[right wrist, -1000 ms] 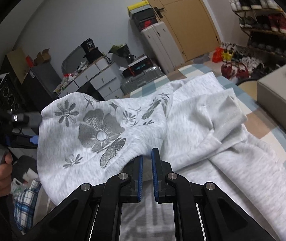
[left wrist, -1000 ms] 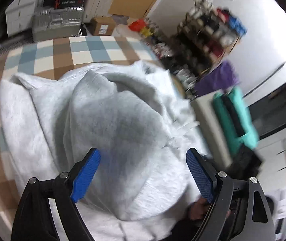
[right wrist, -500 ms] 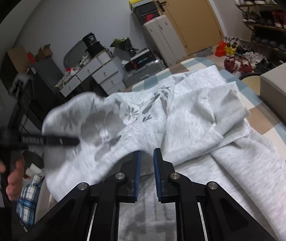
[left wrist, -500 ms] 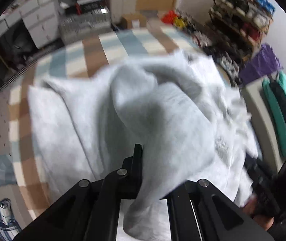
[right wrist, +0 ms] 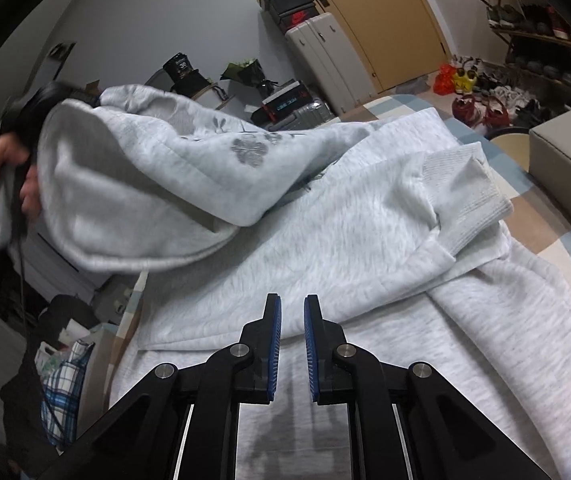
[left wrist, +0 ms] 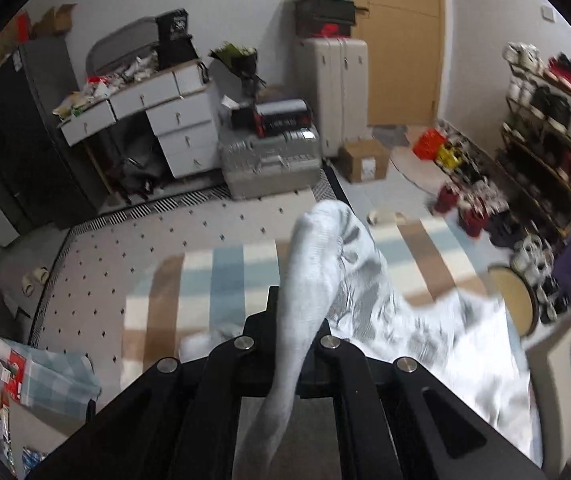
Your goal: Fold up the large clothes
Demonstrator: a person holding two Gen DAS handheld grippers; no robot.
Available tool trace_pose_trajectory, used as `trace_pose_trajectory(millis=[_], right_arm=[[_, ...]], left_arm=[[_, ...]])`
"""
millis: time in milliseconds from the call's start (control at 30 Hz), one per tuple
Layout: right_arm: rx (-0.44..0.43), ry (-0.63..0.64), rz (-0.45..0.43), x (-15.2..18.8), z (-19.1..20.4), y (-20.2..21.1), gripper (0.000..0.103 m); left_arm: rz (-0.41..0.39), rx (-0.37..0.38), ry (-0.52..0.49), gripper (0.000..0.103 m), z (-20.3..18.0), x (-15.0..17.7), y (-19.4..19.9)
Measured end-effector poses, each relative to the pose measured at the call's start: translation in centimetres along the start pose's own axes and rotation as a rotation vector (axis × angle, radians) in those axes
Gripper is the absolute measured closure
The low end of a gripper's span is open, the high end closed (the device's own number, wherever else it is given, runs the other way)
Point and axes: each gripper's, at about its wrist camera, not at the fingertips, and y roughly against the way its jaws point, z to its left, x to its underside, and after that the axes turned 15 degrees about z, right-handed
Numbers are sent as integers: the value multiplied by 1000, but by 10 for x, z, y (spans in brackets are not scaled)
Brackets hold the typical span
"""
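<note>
**Soft sweatshirt, pinched at one edge**

Where the left tool (left wrist: pixel 297 332) is clamped on a bunched fold, the grey sweatshirt (right wrist: pixel 365 240) rises toward the upper left of the right-wrist frame, the rest sprawled across the checked surface (left wrist: pixel 189 280) at centre. The right tool (right wrist: pixel 292 344) hovers above the fabric, its jaws narrowly apart and empty. Thick fleece looks limp and moderately heavy, not slippery; hems or shoulder seams probably offer the best hold.

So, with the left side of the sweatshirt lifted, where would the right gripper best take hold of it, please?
Probably the ribbed cuff of the sweatshirt: it lies folded on top, its thick edge free. The right gripper, jaws slightly apart and holding nothing, could come from the near side, sliding one finger under that edge.
</note>
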Motion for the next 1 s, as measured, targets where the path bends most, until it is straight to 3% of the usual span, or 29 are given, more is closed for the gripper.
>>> trace_pose_trajectory(millis=[167,267,367,400,567,633,733,933,1000], right_arm=[[-14,-13,15,-5,-3,-2,91],[10,16,22,-5,-1,-5,89],[7,20,33,-5,-1,-7,89],[5,19,35,-4,-1,-7,89],[-5,3,19,-2,-1,0,89],[3,-11,1,-1,-3,5,89],[27,-27,-37,3,-6,14,89],[55,-78,-45,13,-12,21,89],[82,-66,-32,19,-10,20,89]], left_arm=[[-166,-62,4,103,-2,-24,30],[-258,13,-6,103,-1,-19,42],[-278,155,-50,103,-5,16,45],[-259,208,-82,103,-7,35,42],[-171,315,-232,103,-21,148,22],[-128,395,-269,103,-22,197,15],[-36,493,-238,103,-16,247,-1],[233,660,-57,103,13,293,-61],[298,654,-44,91,16,303,-74]])
